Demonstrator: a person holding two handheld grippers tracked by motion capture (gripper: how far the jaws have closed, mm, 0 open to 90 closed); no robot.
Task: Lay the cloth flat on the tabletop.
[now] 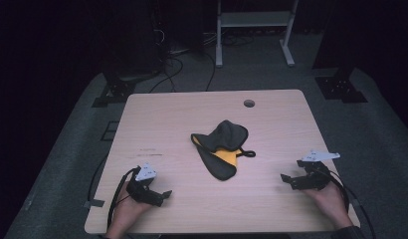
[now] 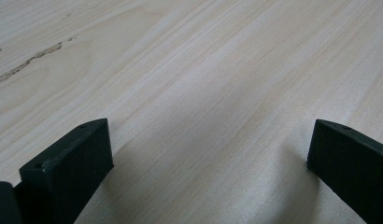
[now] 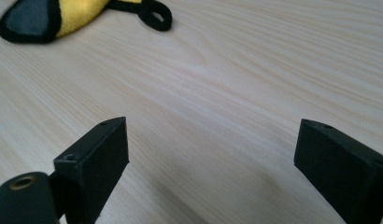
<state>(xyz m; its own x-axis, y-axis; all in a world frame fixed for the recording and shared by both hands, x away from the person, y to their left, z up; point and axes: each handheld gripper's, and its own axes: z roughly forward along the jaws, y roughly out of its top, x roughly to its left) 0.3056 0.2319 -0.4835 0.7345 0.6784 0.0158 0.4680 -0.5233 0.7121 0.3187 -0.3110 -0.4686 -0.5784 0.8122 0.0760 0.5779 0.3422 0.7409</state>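
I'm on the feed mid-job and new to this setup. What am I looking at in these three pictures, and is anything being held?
No robot here: a person holds a hand tool with a two-jaw claw in each hand. The high view looks down on a wooden table. The left claw and right claw rest near its front edge. The other two pictures come from cameras riding on each claw, looking out between its black jaws. Both stand open and hold nothing. In the middle lies a dark grey and yellow cloth mitt with a small loop.
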